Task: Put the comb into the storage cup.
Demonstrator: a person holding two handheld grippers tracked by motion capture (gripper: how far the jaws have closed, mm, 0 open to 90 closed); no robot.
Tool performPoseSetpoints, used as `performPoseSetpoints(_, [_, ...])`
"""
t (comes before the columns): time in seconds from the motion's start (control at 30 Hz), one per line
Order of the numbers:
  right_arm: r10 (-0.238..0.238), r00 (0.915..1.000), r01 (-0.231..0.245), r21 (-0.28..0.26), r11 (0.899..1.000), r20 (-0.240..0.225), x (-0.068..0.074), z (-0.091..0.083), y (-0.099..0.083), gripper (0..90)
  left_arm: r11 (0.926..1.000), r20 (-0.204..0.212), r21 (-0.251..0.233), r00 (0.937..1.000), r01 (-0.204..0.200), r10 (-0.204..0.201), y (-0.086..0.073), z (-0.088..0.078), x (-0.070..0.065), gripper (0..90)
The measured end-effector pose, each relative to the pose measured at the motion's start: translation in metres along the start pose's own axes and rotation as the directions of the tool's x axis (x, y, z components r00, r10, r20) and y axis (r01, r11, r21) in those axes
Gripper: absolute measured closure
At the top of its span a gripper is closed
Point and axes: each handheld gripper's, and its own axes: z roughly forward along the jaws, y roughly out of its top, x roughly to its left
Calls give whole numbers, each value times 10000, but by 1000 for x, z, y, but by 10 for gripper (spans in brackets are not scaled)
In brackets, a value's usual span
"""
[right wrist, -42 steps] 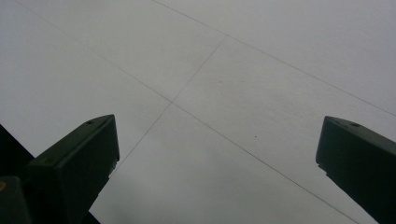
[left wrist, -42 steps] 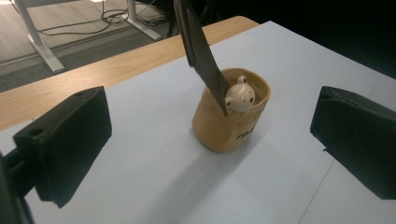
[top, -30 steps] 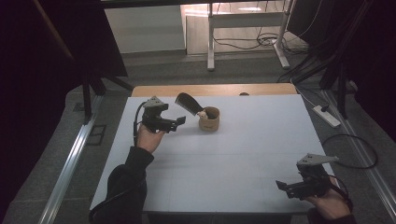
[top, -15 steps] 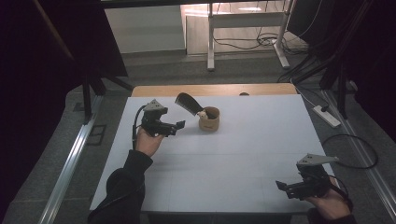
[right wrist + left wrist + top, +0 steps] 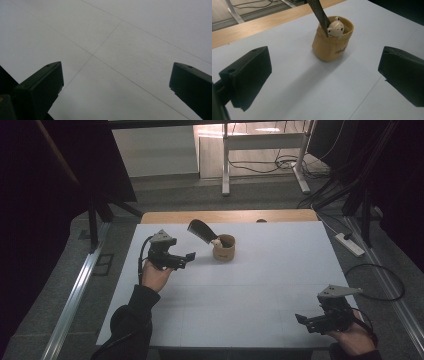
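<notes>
The left hand-held gripper (image 5: 187,256) hangs near the small tan cup with a little bear face (image 5: 333,42), jaws wide apart, reaching for it. The cup stands on the white counter (image 5: 260,285) with a dark flat tool (image 5: 201,230), maybe a shoehorn, leaning inside. Next, move closer and squeeze. The right hand-held gripper (image 5: 303,319) waits far away, jaws apart.

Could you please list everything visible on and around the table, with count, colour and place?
Tan soft pouch-like cup: one, tan, far centre of the table.
Cream bear figure: one, cream, at the cup's rim.
Dark flat blade-shaped piece: one, dark, leaning out of the cup to the left.
White table top: one, white, wooden strip along the far edge.
White power strip: one, white, floor at right.
Left gripper: one, black, open, left of the cup.
Right gripper: one, black, open, near right corner.
</notes>
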Motion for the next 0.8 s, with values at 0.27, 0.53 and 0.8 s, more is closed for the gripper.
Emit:
performPoseSetpoints(0.27, [-20,10000,20,10,10000,7,0,0,0,0,10000,-44,-59,10000,33,-33,-3,-6,-5,0])
performPoseSetpoints(0.53, [-28,10000,28,30,10000,20,0,0,0,0,10000,-22,-28,10000,-26,26,-5,-8,-10,0])
performPoseSetpoints(0.8, [-47,10000,47,46,10000,18,1,0,0,0,10000,-4,-11,10000,-60,60,-8,-11,-15,0])
